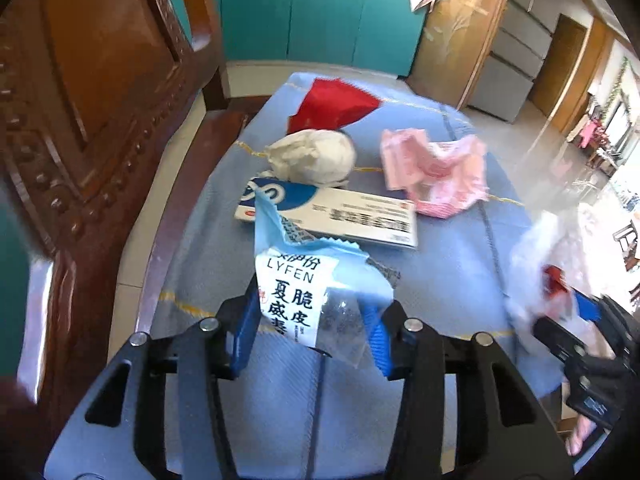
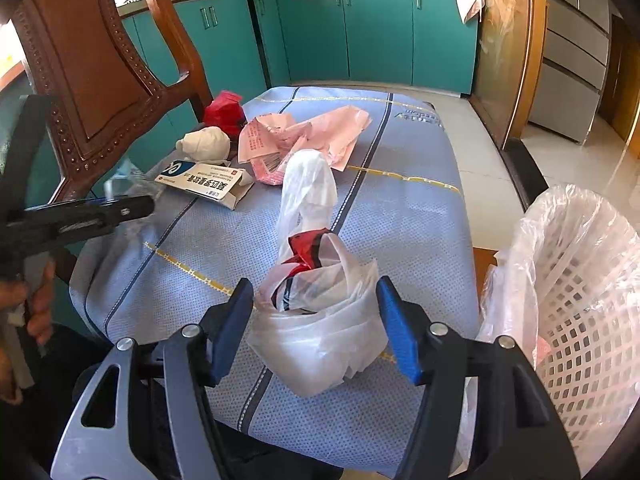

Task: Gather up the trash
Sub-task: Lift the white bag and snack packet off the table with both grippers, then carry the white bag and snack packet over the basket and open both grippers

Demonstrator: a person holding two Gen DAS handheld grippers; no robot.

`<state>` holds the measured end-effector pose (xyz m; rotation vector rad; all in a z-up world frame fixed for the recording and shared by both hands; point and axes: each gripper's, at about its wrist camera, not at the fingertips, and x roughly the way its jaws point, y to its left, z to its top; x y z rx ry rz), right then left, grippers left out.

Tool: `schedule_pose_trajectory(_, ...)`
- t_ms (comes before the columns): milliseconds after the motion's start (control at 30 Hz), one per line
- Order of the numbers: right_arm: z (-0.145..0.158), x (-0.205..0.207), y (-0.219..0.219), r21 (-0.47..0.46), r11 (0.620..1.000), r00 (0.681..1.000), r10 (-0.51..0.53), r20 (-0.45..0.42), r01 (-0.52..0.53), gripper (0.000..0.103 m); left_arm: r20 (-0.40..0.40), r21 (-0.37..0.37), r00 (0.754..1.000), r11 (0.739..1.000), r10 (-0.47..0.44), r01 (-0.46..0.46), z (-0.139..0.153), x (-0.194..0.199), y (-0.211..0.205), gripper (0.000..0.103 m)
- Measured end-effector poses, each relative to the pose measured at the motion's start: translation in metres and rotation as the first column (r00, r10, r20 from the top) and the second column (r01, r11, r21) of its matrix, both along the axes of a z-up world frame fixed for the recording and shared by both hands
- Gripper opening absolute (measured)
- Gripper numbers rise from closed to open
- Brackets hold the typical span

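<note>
**At frame centre: wrapper and bag caught between blue pads**

Between the left gripper's (image 1: 312, 326) blue pads, low centre of the left view: a pale blue snack wrapper (image 1: 304, 284), clamped, torn and jagged at the top, white label with black characters and "LYFEN", clear window below. Between the right gripper's (image 2: 316, 324) pads, low centre of the right view: a crumpled translucent white plastic bag (image 2: 320, 320), pinched, a red-and-black scrap showing through, one end trailing up over the blue tablecloth (image 2: 420, 216). Beyond, toward upper centre of the left view: a flattened white-and-blue carton (image 1: 340, 216), a wadded white paper ball (image 1: 316, 156), a red wrapper (image 1: 332, 106), crumpled pink paper (image 1: 436, 172). At the right edge of the right view: a white lattice basket (image 2: 588, 300) lined with clear plastic. Upper left: a carved wooden chair (image 2: 92, 64).
</note>
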<state>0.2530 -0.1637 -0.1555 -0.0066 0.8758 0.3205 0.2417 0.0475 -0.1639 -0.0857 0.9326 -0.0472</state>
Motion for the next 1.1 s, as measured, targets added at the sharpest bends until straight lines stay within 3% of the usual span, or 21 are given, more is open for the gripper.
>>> schedule_pose_trajectory(100, -0.001, 0.001, -0.001, 0.007, 1.0, 1.0, -0.01, -0.003, 0.01, 0.063, 0.014, -0.017, 1.0, 1.0, -0.022, 0.022, 0.008, -0.02, -0.006, 0.055)
schedule_pose_trajectory(167, 0.004, -0.003, -0.003, 0.063, 0.998, 1.0, 0.012, 0.006, -0.012, 0.063, 0.016, -0.018, 0.999, 0.999, -0.028, 0.028, 0.01, -0.027, -0.01, 0.066)
schedule_pose_trajectory(267, 0.017, -0.009, -0.005, 0.13, 0.99, 0.998, 0.047, 0.043, -0.053, 0.066, 0.008, -0.015, 0.999, 0.999, -0.046, 0.046, 0.007, -0.027, -0.015, 0.075)
schedule_pose_trajectory(400, 0.024, -0.009, -0.009, 0.088, 0.996, 0.998, 0.0, 0.071, -0.006, 0.07, -0.008, -0.019, 0.999, 0.998, -0.053, 0.053, 0.001, -0.028, -0.015, 0.08)
schedule_pose_trajectory(667, -0.007, 0.0, 0.0, 0.062, 0.998, 0.999, 0.005, -0.038, -0.003, 0.07, -0.029, -0.069, 0.999, 0.997, -0.033, 0.031, -0.011, -0.023, -0.003, 0.089)
schedule_pose_trajectory(833, -0.014, 0.0, 0.011, 0.052, 0.998, 0.999, 0.029, -0.042, -0.027, 0.069, -0.04, -0.107, 0.999, 0.994, -0.021, 0.017, -0.019, -0.018, 0.003, 0.089)
schedule_pose_trajectory(933, -0.016, 0.0, 0.018, 0.053, 0.997, 0.997, 0.056, -0.046, -0.054, 0.056, -0.033, -0.092, 0.999, 0.996, -0.026, 0.023, -0.021, -0.017, 0.0, 0.089)
schedule_pose_trajectory(1033, -0.015, -0.003, 0.022, 0.043, 0.997, 0.997, 0.067, -0.035, -0.065, 0.049, -0.026, -0.063, 0.999, 0.997, -0.036, 0.034, -0.021, -0.017, -0.005, 0.068)
schedule_pose_trajectory(1100, -0.013, -0.004, 0.022, 0.043, 0.997, 0.997, 0.067, -0.026, -0.066, 0.046, -0.019, -0.056, 0.999, 0.998, -0.034, 0.033, -0.02, -0.017, -0.005, 0.062)
